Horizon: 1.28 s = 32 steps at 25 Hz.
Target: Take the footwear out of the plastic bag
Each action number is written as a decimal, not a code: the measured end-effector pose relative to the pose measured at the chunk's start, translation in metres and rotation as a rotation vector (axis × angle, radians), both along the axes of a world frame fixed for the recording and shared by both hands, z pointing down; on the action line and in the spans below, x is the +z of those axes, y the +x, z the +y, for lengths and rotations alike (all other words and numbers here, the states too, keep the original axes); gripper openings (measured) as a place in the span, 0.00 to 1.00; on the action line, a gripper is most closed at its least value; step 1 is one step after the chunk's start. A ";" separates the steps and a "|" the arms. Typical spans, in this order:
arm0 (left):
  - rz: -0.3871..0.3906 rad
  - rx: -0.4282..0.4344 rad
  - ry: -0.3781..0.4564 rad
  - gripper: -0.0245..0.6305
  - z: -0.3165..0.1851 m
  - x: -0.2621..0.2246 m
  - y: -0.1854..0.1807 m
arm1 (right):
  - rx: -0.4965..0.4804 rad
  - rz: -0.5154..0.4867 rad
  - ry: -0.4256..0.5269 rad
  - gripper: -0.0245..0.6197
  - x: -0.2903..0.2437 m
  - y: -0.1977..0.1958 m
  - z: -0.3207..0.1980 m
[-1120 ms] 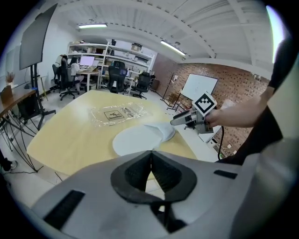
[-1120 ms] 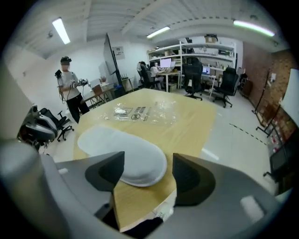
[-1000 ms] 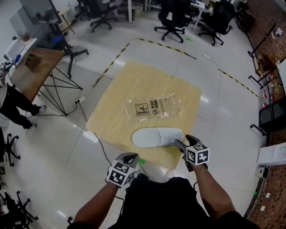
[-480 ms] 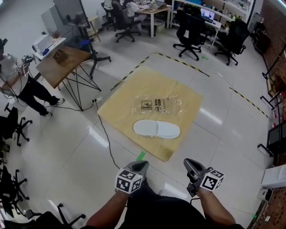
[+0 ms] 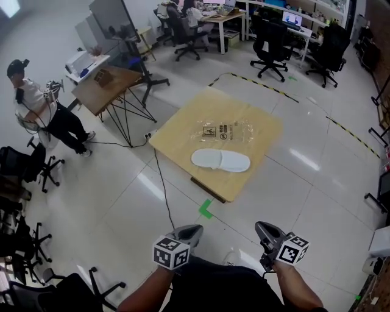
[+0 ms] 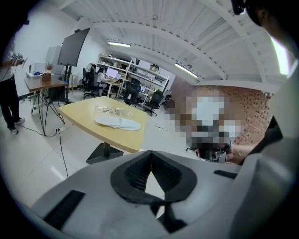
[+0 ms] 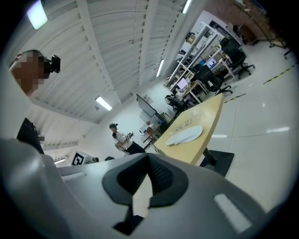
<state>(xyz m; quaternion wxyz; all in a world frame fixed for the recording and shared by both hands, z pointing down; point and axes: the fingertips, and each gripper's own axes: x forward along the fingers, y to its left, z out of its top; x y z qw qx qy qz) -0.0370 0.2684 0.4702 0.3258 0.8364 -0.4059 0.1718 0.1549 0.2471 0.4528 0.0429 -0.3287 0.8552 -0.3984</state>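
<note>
The floor point(image 5: 109, 201) is white and shiny, made of big tiles. A yellow table point(image 5: 241, 103) stands in the middle of it. A black cable point(image 5: 163, 189) runs over the floor beside the table, and a bit of green tape point(image 5: 206, 209) is stuck near it. Black and yellow tape point(image 5: 359, 139) makes lines on the floor. At the left is a brown desk point(image 5: 113, 91) with thin black legs, and a person point(image 5: 42, 109) stands near it. A big dark screen point(image 5: 113, 18) stands behind the desk. Black chairs point(image 5: 271, 42) on wheels sit at desks far back. The ceiling point(image 7: 117, 46) is white with long lights point(image 6: 119, 45). One wall point(image 6: 245, 98) is red brick.
</note>
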 end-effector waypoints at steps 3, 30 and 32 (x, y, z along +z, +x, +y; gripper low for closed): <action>-0.018 -0.014 0.005 0.05 0.001 -0.003 -0.013 | -0.004 0.048 0.015 0.04 0.001 -0.009 0.010; 0.032 0.165 0.147 0.05 0.023 -0.041 -0.091 | 0.105 0.455 0.092 0.04 -0.021 -0.109 0.085; 0.038 0.147 0.167 0.05 0.025 -0.045 -0.085 | 0.090 0.470 0.112 0.04 -0.024 -0.102 0.085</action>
